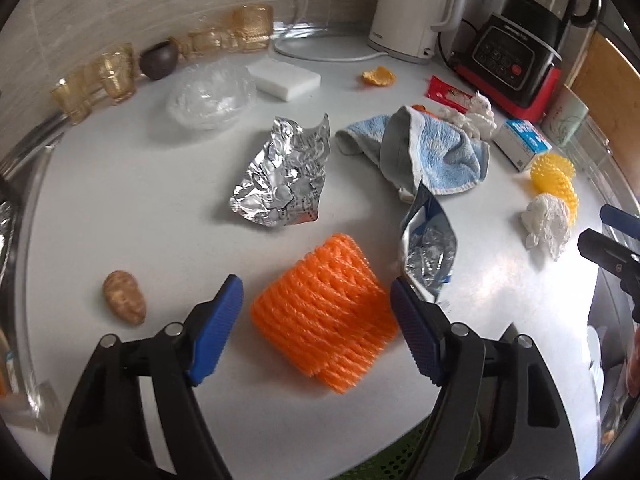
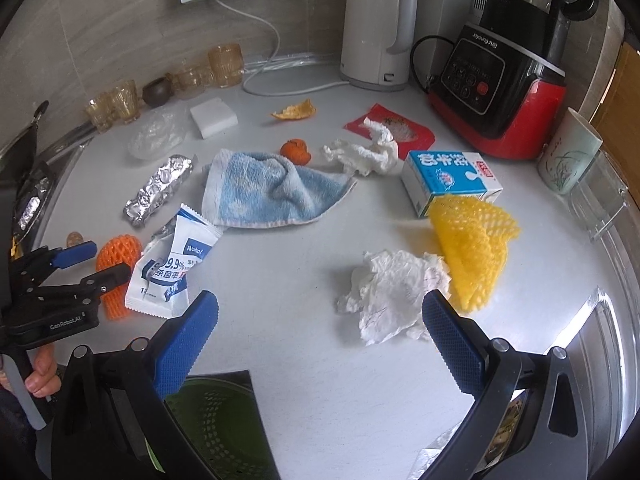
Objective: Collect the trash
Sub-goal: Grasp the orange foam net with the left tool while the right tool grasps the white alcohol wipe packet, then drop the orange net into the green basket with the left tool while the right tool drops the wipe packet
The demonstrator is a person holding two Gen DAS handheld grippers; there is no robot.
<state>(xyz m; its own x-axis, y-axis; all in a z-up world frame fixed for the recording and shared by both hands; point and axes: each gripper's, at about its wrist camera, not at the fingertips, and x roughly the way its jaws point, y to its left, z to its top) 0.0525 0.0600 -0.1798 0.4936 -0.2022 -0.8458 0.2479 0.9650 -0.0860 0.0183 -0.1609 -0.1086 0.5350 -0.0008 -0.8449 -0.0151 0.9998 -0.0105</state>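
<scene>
The white kitchen counter (image 1: 120, 184) was littered with wrappers, foil and tissue, kettle and blender at the back. My left gripper (image 1: 316, 320) stood apart with the orange foam net (image 1: 324, 320) lying between its pads, neither pad pressing it yet. The net lay flat, its long axis slanting from near the left pad away toward my lower right. My right gripper (image 2: 320, 336) was also apart and empty, the crumpled tissue (image 2: 392, 292) just ahead of it. I judged the left nearer its pick.
</scene>
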